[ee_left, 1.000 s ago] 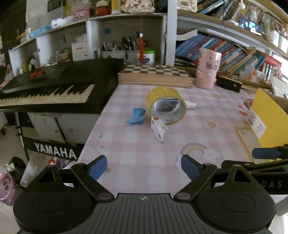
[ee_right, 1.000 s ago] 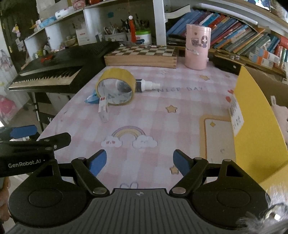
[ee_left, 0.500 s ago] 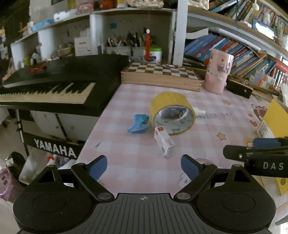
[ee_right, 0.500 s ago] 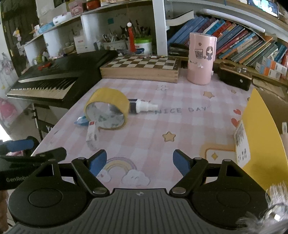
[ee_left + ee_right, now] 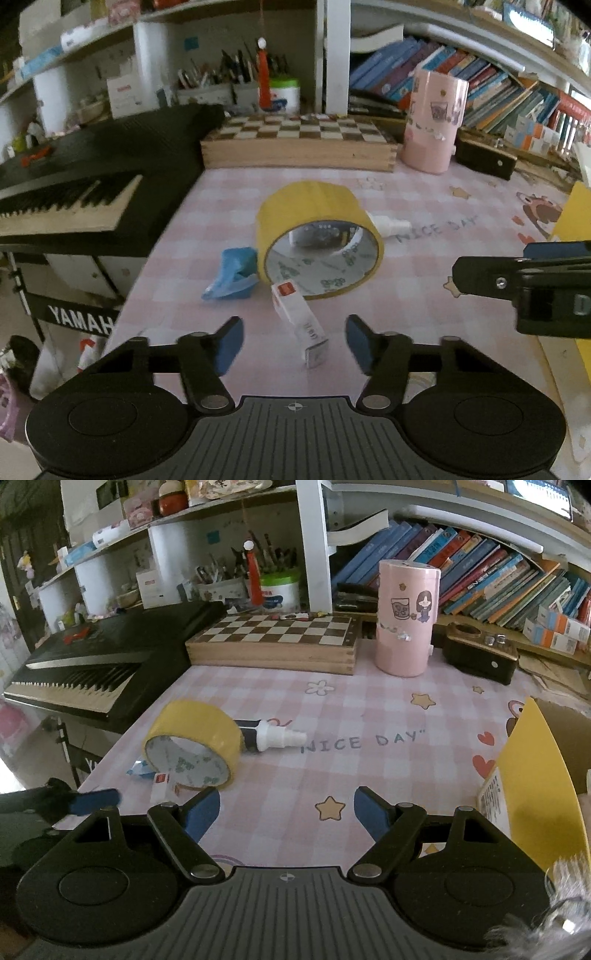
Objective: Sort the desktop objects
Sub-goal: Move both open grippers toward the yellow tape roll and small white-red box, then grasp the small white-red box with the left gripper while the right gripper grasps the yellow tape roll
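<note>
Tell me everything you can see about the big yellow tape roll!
The tape roll is wide, with a shiny yellow outside and a pale inner ring printed with small green marks. It rests on its curved side on the pink checked tablecloth, open hole facing the cameras. A crumpled blue wrapper sits against its left side, a small white box leans at its front rim, and a white-tipped bottle lies right behind it. No tongs touch it.

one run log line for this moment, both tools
left tool: closing around small white box, pads not touching | right tool: open, empty, over table | yellow tape roll: untouched
</note>
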Demonstrator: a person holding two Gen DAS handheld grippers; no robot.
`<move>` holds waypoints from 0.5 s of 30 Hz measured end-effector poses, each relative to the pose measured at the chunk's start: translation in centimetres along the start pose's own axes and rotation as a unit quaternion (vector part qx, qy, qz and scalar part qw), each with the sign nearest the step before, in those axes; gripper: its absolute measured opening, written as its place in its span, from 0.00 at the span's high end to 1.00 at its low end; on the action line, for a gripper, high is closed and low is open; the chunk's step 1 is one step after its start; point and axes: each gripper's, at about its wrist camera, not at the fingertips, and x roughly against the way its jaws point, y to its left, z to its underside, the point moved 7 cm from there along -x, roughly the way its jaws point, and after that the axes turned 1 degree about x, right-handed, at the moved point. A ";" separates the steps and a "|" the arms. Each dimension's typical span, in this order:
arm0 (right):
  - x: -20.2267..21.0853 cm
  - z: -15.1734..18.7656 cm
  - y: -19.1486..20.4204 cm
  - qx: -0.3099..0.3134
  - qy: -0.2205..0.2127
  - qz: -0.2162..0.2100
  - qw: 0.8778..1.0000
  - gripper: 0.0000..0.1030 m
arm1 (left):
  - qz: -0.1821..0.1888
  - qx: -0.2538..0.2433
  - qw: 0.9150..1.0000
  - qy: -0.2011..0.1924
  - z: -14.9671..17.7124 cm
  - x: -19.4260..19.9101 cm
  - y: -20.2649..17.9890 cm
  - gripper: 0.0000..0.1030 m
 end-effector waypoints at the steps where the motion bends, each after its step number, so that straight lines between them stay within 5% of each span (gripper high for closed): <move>1: -0.2 -0.1 -0.1 0.000 0.001 -0.001 1.000 0.24 | 0.000 -0.001 1.000 0.004 0.0 -0.5 -0.1 0.53; 6: -0.9 -0.3 0.1 0.004 0.006 -0.011 1.000 0.24 | 0.005 -0.005 1.000 0.017 0.0 -1.5 -0.2 0.86; 15: -3.4 -1.1 1.7 0.019 0.016 -0.041 0.999 0.25 | 0.010 0.024 1.000 0.013 0.8 0.9 1.8 0.88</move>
